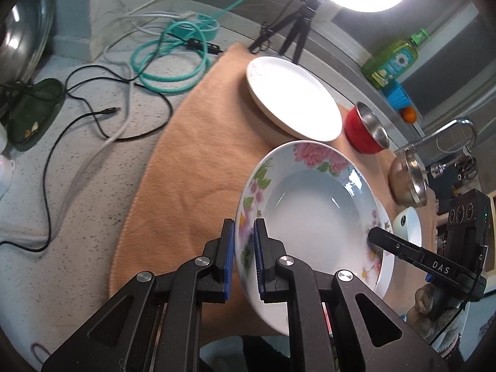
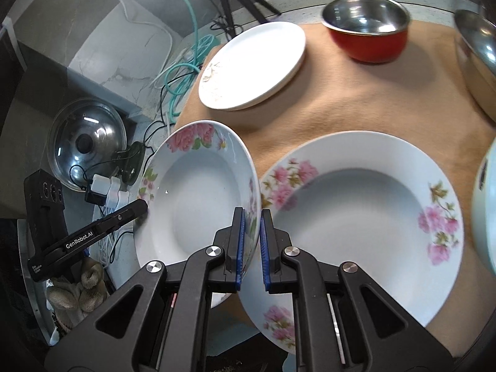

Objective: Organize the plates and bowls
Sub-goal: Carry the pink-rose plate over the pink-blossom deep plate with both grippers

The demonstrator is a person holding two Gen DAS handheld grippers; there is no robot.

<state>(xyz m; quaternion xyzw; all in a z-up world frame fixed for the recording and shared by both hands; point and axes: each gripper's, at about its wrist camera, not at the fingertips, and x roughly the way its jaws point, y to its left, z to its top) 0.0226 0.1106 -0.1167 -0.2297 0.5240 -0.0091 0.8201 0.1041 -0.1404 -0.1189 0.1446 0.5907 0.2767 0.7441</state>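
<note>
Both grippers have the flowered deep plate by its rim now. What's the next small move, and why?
Probably carry the held floral plate across over the matching floral plate lying on the tan cloth and lower it in. Left gripper and right gripper pinch opposite rims, so move them together.

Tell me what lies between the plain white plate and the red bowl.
Only bare orange cloth: the right wrist view shows a clear gap between the plain white plate and the red bowl.

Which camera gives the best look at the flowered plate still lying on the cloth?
The right wrist view: there the second flowered plate lies almost whole on the tan cloth, beside the lifted plate. In the left wrist view only a sliver of its rim peeks out from under the lifted plate.
</note>
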